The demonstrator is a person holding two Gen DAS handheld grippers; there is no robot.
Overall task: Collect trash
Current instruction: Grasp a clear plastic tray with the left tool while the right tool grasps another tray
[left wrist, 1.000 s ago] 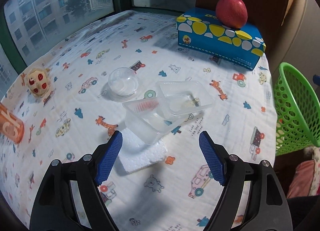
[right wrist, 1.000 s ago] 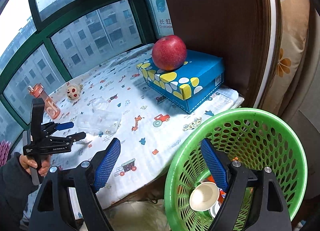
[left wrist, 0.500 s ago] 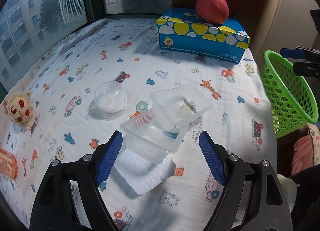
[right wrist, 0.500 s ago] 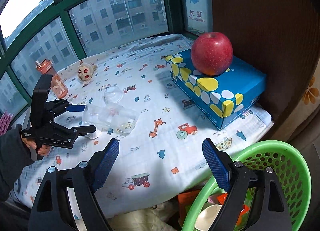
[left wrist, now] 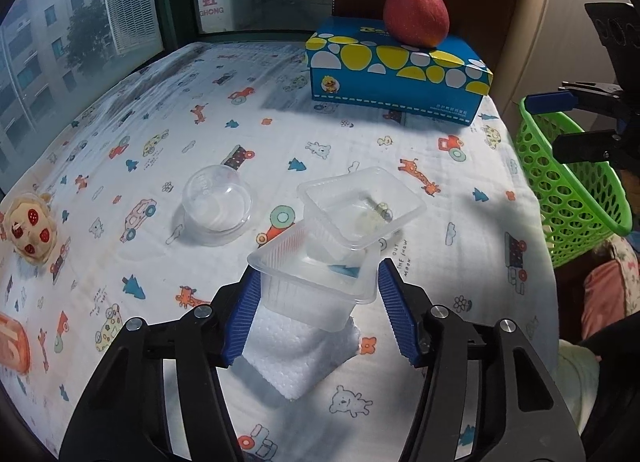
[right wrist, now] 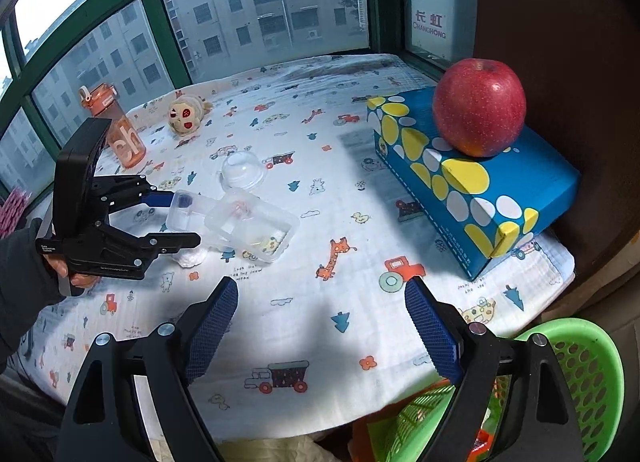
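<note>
Left tool just closed onto clear tray, right tool gaping empty over cloth edge.

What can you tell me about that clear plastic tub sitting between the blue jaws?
The clear tub is a thin, see-through plastic tray with ribbed walls and a rolled rim, open side up. A second clear tray is nested tilted in its far end. It rests partly on a white foam block on the printed cloth. The left gripper jaws have just been closing and now flank its sides, seemingly touching.
</note>
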